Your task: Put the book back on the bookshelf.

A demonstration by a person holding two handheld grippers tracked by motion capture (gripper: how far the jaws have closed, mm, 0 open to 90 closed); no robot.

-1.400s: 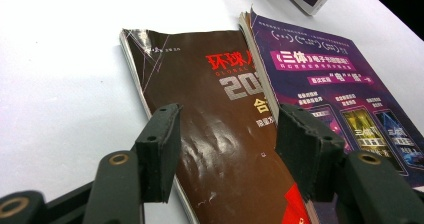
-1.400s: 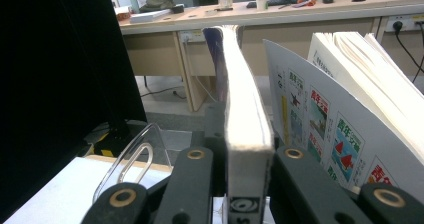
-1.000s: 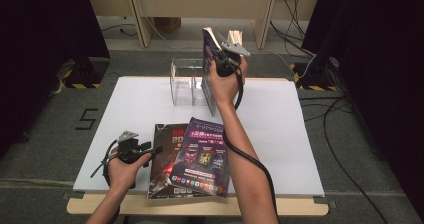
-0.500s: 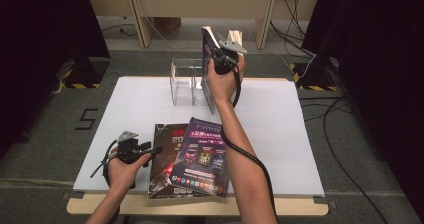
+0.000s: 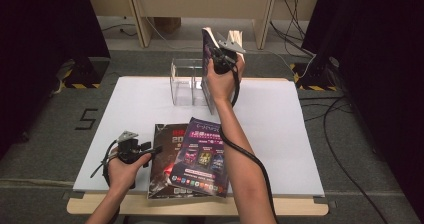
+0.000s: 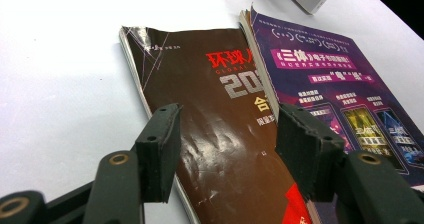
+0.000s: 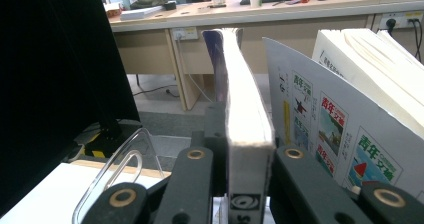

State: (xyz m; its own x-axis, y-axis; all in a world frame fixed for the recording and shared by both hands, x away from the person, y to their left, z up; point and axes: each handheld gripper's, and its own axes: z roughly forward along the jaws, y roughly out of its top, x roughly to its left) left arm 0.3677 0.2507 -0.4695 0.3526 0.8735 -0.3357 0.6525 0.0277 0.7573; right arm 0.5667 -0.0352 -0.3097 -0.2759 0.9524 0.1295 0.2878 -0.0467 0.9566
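The book (image 5: 206, 54) stands upright in the air above the clear plastic rack (image 5: 187, 81) at the far side of the counter (image 5: 280, 129), its long axis near vertical and its spine edge toward the person. In the right gripper view the same book (image 7: 245, 134) rises straight up between the two black jaws, which press on its two covers near the lower end; the right gripper (image 5: 223, 59) is pinching it. Beside it in that view a second book (image 7: 350, 114) leans with its white pages fanned open; I cannot tell whether it touches the held one.

The rack lies directly below and slightly left of the held book, so the coming move, as I judge it, is a straight lowering with the book kept upright and turned in line with a slot. The right hand is the nearer one by far.

Near the counter's front edge lie two magazines, a brown one (image 6: 210, 114) partly under a purple one (image 6: 340, 99). The left gripper (image 6: 227, 149) rests low just beside them, jaws spread and empty, aimed along the brown cover.
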